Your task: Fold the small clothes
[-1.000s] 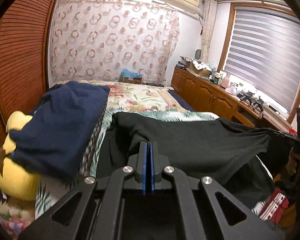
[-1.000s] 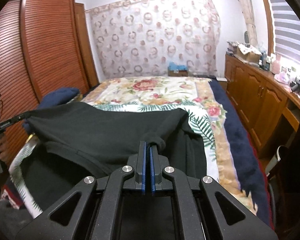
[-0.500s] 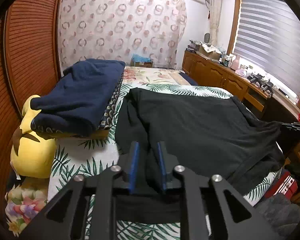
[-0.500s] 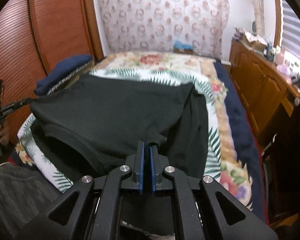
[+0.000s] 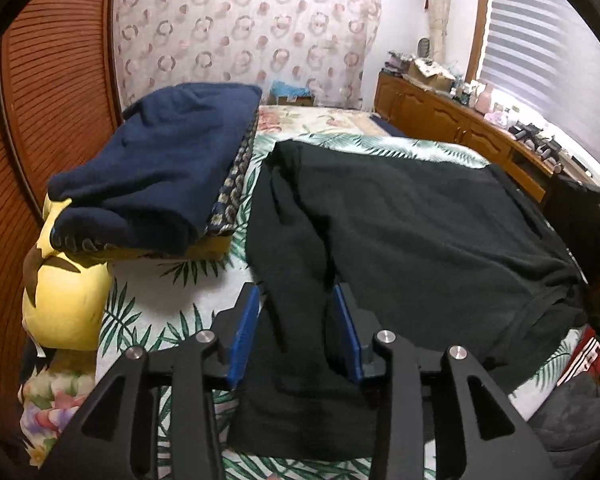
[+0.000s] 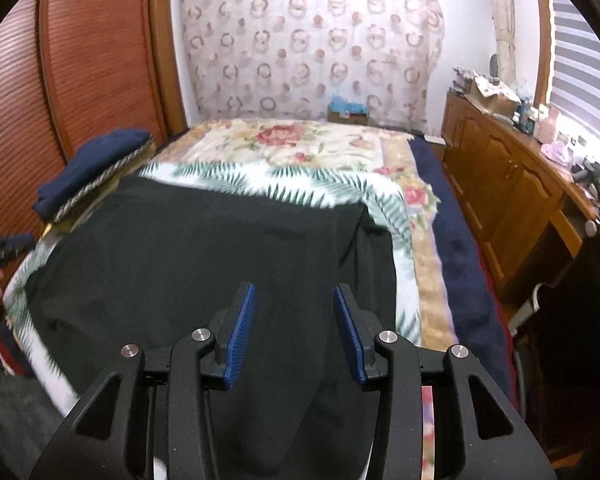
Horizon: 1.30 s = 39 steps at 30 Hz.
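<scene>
A black garment (image 5: 412,236) lies spread on the near end of the bed; it also shows in the right wrist view (image 6: 204,264). My left gripper (image 5: 296,296) is open, its blue pads on either side of a fold at the garment's left near edge, holding nothing. My right gripper (image 6: 294,292) is open above the garment's near right edge, holding nothing. The garment's front hem hangs over the bed edge under both grippers.
A folded navy garment (image 5: 160,164) sits on a stack at the bed's left, over a yellow plush pillow (image 5: 66,300). A wooden wardrobe (image 6: 80,64) stands on the left, a wooden cabinet (image 6: 512,188) on the right. The leaf-print bedspread (image 6: 300,192) extends beyond.
Both grippers held the black garment raised, lowered it onto the bed and opened, the left first, then the right. The garment now lies flat.
</scene>
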Each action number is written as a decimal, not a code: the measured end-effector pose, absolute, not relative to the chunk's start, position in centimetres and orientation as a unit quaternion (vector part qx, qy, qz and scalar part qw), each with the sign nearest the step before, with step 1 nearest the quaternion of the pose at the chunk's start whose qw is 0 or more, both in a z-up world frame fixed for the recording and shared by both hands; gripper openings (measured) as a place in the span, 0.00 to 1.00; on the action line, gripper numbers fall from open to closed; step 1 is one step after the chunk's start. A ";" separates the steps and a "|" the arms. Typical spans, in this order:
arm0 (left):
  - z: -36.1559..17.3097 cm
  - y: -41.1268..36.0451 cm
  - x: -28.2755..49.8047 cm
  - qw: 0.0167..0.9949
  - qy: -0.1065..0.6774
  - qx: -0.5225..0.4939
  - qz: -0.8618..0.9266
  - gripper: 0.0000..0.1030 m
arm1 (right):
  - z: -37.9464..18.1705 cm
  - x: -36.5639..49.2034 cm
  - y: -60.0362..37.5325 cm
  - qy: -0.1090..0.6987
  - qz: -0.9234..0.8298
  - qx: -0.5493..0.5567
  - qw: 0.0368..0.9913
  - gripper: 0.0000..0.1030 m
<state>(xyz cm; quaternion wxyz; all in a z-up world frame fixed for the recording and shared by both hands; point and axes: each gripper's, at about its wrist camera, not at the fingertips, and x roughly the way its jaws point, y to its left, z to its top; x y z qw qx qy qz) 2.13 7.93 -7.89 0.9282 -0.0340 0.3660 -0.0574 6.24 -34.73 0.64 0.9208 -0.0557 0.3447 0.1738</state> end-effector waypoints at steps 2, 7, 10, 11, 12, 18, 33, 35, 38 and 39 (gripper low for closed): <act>-8.4 8.2 2.3 0.927 0.370 -0.033 -0.050 0.37 | 0.3 8.4 -34.5 0.344 0.177 -0.057 0.920 0.40; -9.7 8.9 3.2 0.921 0.386 -0.034 -0.038 0.37 | -1.9 15.9 -33.7 0.377 0.168 -0.057 0.909 0.37; -10.6 8.9 3.7 0.917 0.396 -0.030 -0.034 0.38 | -3.5 19.4 -33.9 0.398 0.148 -0.052 0.904 0.36; -10.8 8.8 3.9 0.916 0.399 -0.029 -0.034 0.38 | -4.1 20.4 -34.1 0.405 0.140 -0.049 0.902 0.36; -11.1 8.8 4.0 0.914 0.402 -0.029 -0.034 0.38 | -4.7 21.5 -34.3 0.413 0.131 -0.046 0.900 0.36; -11.7 8.3 4.6 0.914 0.405 -0.021 -0.026 0.38 | -6.2 24.1 -34.7 0.435 0.126 -0.025 0.891 0.11; -11.8 8.7 4.6 0.917 0.397 -0.027 -0.026 0.40 | -1.2 22.4 -39.5 0.371 0.019 0.015 0.928 0.15; -11.8 8.7 4.6 0.917 0.397 -0.027 -0.027 0.41 | -0.8 21.9 -39.0 0.366 0.025 0.001 0.930 0.21; -11.8 8.7 4.5 0.917 0.396 -0.028 -0.028 0.42 | -0.9 20.7 -37.8 0.369 0.064 -0.013 0.927 0.38; -11.8 8.7 4.6 0.917 0.397 -0.027 -0.028 0.43 | -1.2 20.4 -37.5 0.370 0.071 -0.016 0.926 0.48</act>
